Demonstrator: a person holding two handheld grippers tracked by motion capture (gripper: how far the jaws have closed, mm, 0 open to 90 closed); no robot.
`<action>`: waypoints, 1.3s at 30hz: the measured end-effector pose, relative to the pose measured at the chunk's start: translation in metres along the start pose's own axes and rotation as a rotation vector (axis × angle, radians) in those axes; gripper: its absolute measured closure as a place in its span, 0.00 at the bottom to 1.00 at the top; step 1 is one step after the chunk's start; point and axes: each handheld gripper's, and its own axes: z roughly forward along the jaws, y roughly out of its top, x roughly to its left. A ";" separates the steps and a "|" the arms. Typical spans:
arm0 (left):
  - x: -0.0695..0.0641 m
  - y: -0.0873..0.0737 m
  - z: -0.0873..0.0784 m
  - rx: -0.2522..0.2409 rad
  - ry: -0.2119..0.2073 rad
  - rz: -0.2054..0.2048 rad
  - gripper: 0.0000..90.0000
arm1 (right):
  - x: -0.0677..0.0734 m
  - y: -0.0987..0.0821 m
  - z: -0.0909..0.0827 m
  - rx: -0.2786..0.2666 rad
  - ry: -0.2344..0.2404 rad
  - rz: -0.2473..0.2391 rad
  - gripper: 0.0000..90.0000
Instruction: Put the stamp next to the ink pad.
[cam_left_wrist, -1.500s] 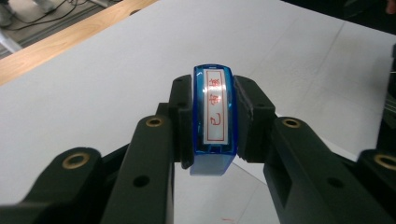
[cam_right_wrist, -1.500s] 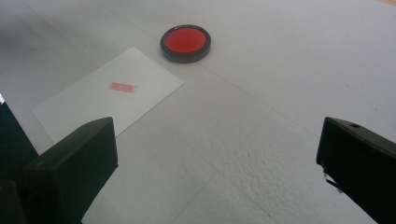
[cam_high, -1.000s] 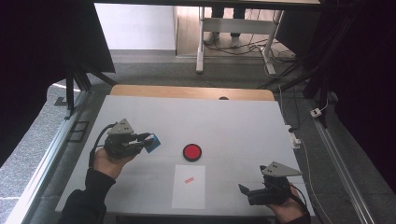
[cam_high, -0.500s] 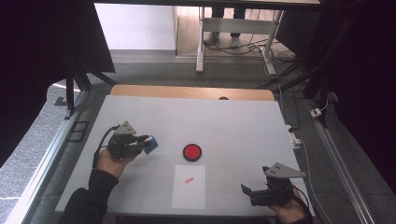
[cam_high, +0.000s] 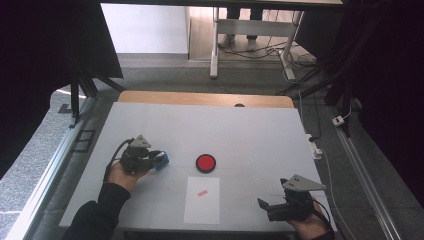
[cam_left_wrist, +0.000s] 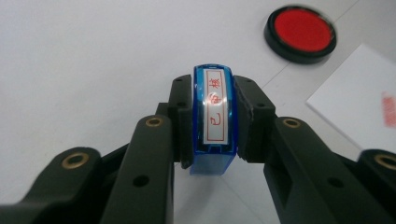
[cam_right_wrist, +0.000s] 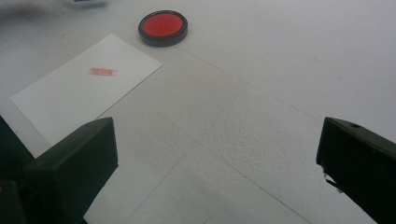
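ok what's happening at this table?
A person works with a gripper in each hand. The left gripper is shut on a blue stamp, low over the white table, left of the red ink pad. A sheet of paper nearer the person already carries one red stamp mark. The right gripper sits at the near right, jaws open and empty.

A round black-rimmed red ink pad (cam_high: 205, 163) lies mid-desk (cam_high: 250, 130). The white paper sheet (cam_high: 202, 205) lies just before it, toward the near edge. A blue plastic stamp (cam_high: 161, 160) sits left of the pad.
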 end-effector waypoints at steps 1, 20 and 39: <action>0.000 0.000 0.001 0.008 0.000 0.006 0.78 | 0.000 0.000 0.000 0.001 -0.001 -0.002 0.00; 0.005 -0.003 -0.007 -0.036 -0.024 -0.056 0.57 | 0.001 0.000 0.001 0.010 0.005 -0.010 0.00; -0.012 0.011 -0.033 -0.088 -0.090 -0.044 0.16 | -0.002 0.000 0.000 0.027 0.000 0.024 0.00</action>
